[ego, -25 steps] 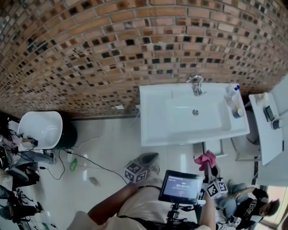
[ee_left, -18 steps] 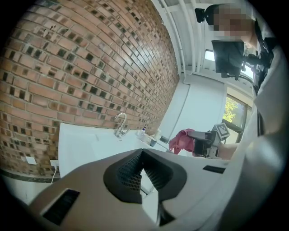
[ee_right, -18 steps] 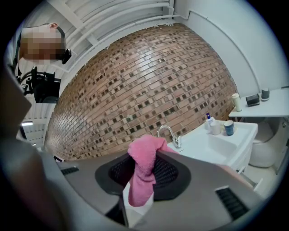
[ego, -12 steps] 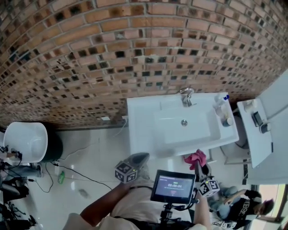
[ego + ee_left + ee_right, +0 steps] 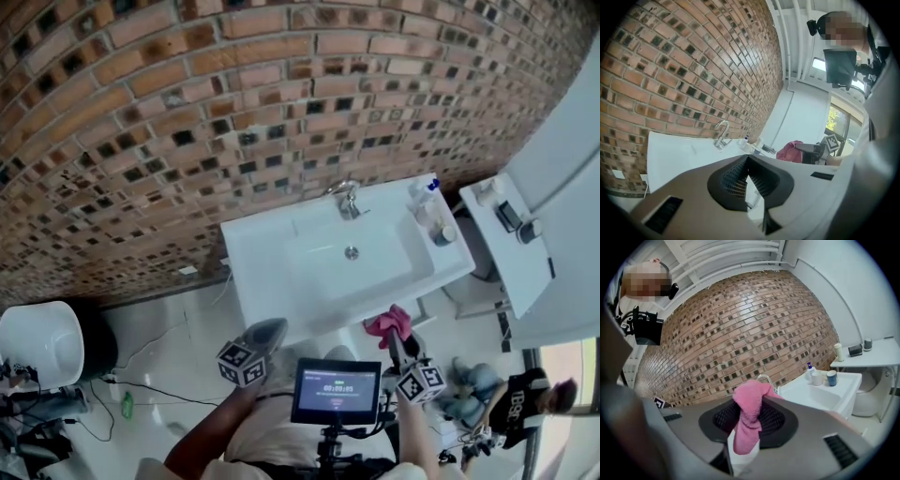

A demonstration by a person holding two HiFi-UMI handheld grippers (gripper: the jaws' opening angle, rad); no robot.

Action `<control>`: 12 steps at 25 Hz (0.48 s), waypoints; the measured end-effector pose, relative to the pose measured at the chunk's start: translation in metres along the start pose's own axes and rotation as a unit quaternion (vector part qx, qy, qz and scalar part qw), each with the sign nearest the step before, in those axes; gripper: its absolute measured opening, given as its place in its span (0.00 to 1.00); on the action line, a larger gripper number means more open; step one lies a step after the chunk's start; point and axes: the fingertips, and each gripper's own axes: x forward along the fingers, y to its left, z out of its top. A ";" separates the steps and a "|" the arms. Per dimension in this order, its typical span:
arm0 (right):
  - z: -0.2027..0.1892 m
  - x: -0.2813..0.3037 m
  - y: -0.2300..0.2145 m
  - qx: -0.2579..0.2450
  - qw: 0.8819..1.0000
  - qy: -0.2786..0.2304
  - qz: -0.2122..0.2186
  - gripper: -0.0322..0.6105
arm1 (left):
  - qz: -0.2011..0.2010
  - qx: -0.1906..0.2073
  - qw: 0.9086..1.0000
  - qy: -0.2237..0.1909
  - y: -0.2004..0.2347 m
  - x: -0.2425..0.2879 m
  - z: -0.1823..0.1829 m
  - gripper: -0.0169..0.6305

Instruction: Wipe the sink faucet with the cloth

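Note:
The chrome faucet (image 5: 348, 199) stands at the back of a white sink (image 5: 253, 262) against the brick wall. It also shows as the faucet (image 5: 722, 134) in the left gripper view. My right gripper (image 5: 399, 341) is shut on a pink cloth (image 5: 388, 324) just in front of the sink's front edge. In the right gripper view the cloth (image 5: 749, 414) hangs from the closed jaws and half hides the faucet (image 5: 765, 378) behind it. My left gripper (image 5: 266, 332) is shut and holds nothing, short of the sink's front left; its meshed pads (image 5: 736, 180) meet.
A soap bottle and cups (image 5: 428, 208) stand on the sink's right end. A white shelf (image 5: 506, 253) with small items is to the right. A white round tub (image 5: 37, 342) and cables lie on the floor at left. A person (image 5: 525, 408) sits at lower right.
The sink and faucet have slid left and lower in the head view and look nearer. Both grippers now sit close to its front edge, the right one keeping the cloth.

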 end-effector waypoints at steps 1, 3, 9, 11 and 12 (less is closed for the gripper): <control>0.006 0.003 -0.003 -0.001 1.000 0.000 -0.001 0.24 | 0.001 0.001 1.000 0.000 0.000 0.004 0.002 0.03; 0.014 0.010 -0.011 0.002 1.000 -0.001 0.002 0.24 | 0.005 0.005 1.000 0.002 0.000 0.012 0.005 0.03; 0.032 0.045 -0.041 0.006 0.999 0.015 0.037 0.24 | 0.041 0.007 0.999 -0.010 0.001 0.030 0.016 0.03; 0.044 0.061 -0.045 0.005 0.998 0.024 0.056 0.24 | 0.062 -0.002 0.998 -0.023 0.005 0.038 0.021 0.03; 0.051 0.069 -0.047 -0.001 0.997 0.028 0.066 0.24 | 0.073 -0.006 0.997 -0.030 0.006 0.042 0.023 0.03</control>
